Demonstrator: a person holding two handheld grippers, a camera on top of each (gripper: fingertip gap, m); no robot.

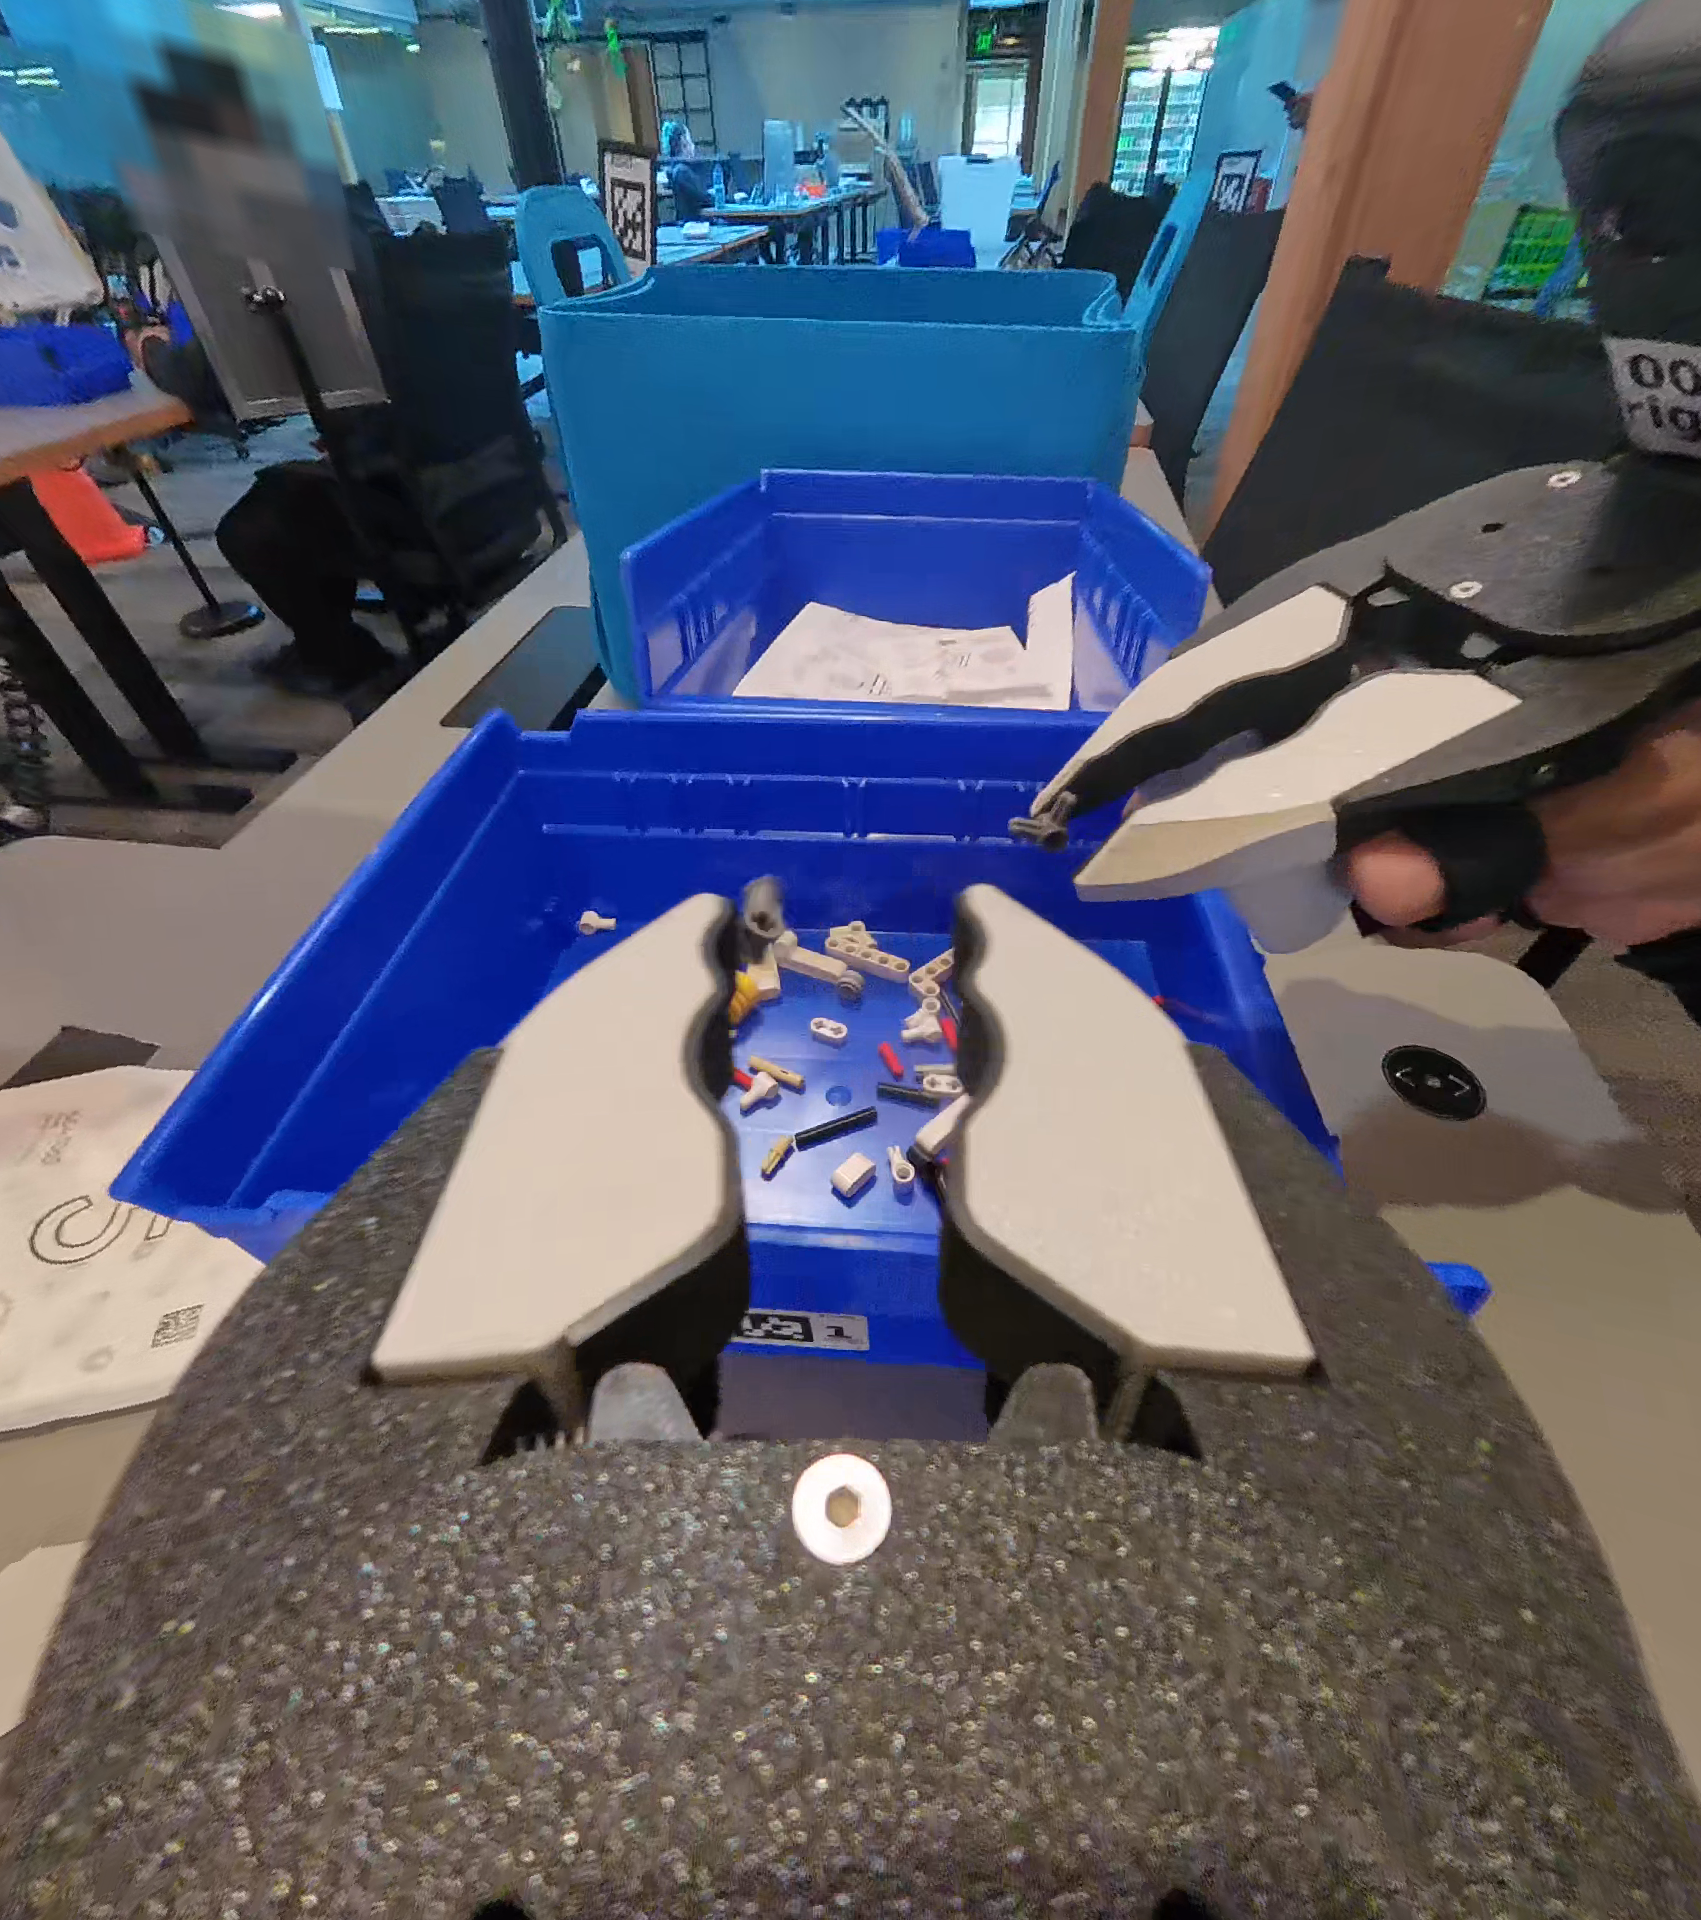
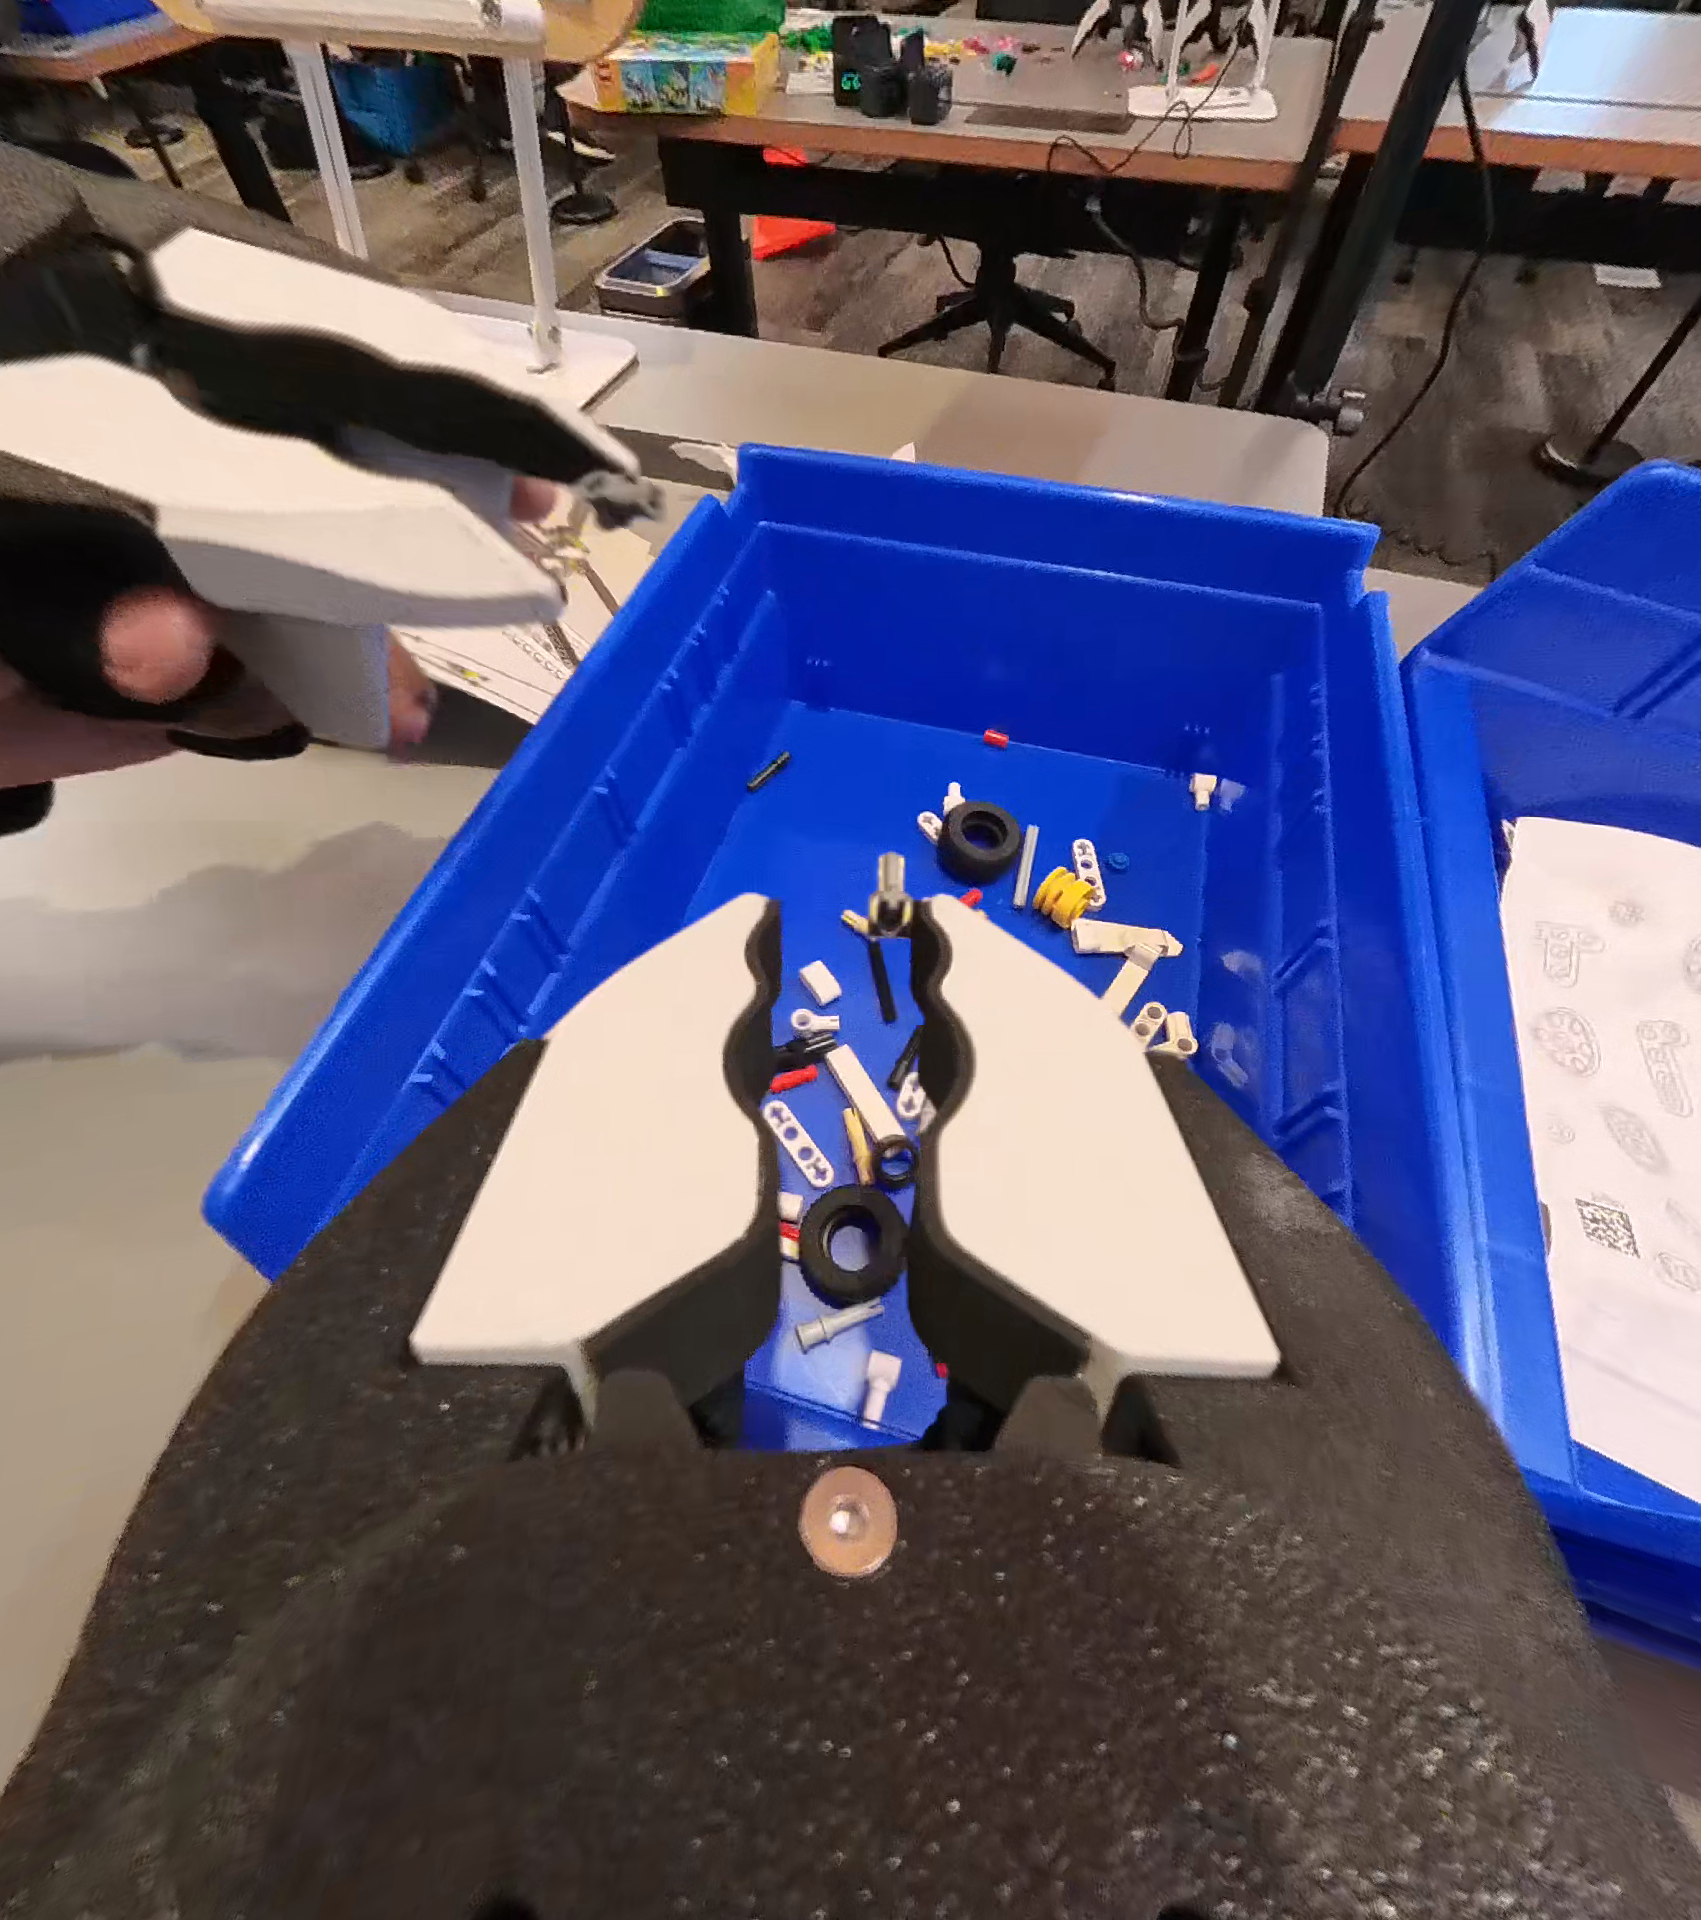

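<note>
Small dark grey plastic connector piece (image 1: 1041,828) sits at one fingertip of the right tongs (image 1: 1069,847). Their jaws stand apart, so we count them released. The left tongs (image 1: 846,935) gape wide too, with a blurred grey plastic peg (image 1: 761,914) against their left finger only. Under both lies a blue plastic bin (image 2: 1033,623) of loose building parts. Only the right wrist view shows us a black rubber tyre (image 2: 978,840) ahead of the right tongs. Only the left shows a tall teal tub (image 1: 825,395) beyond.

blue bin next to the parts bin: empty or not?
Not empty. The blue bin holds white printed sheets covering most of its floor; no loose parts show on them.
</note>
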